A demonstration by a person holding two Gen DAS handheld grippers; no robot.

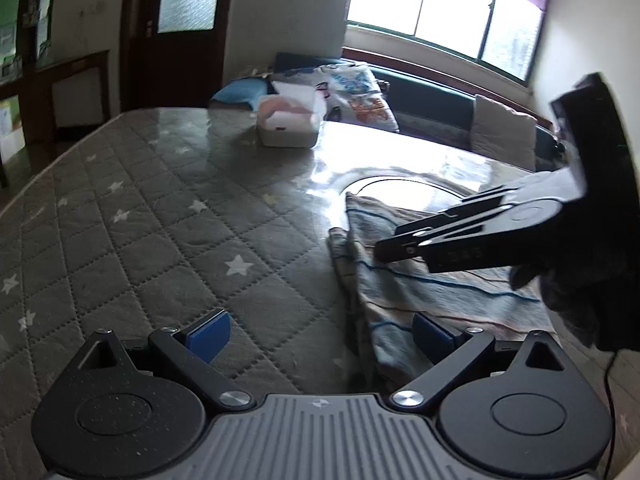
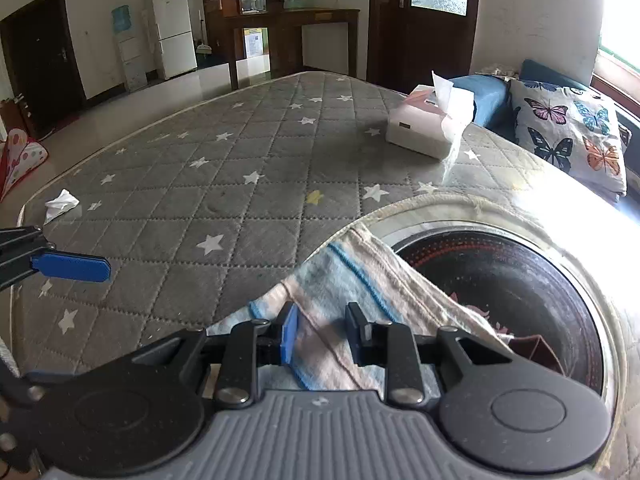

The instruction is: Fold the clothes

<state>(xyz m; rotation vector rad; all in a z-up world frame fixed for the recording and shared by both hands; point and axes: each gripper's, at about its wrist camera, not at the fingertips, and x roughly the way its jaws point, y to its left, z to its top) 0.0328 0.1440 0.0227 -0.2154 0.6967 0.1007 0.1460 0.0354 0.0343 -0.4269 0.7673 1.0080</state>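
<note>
A striped cloth (image 1: pixel 420 280) in pale blue, pink and white lies bunched at the right of the grey quilted table cover (image 1: pixel 160 220). My right gripper (image 2: pixel 324 336) has its jaws drawn narrow, with a fold of the cloth (image 2: pixel 320 280) between them. One cloth edge hangs raised over the round hob. In the left wrist view the right gripper (image 1: pixel 380 250) comes in from the right, tips on the cloth's upper left part. My left gripper (image 1: pixel 322 336) is open just left of the cloth's near edge, holding nothing. One of its blue fingers (image 2: pixel 72 268) shows at the left edge.
A white tissue box (image 2: pixel 424 128) stands at the far side of the table. A crumpled tissue (image 2: pixel 60 202) lies near the left edge. A round black hob (image 2: pixel 500 288) is set into the table. A butterfly pillow (image 2: pixel 568 132) rests on the bench beyond.
</note>
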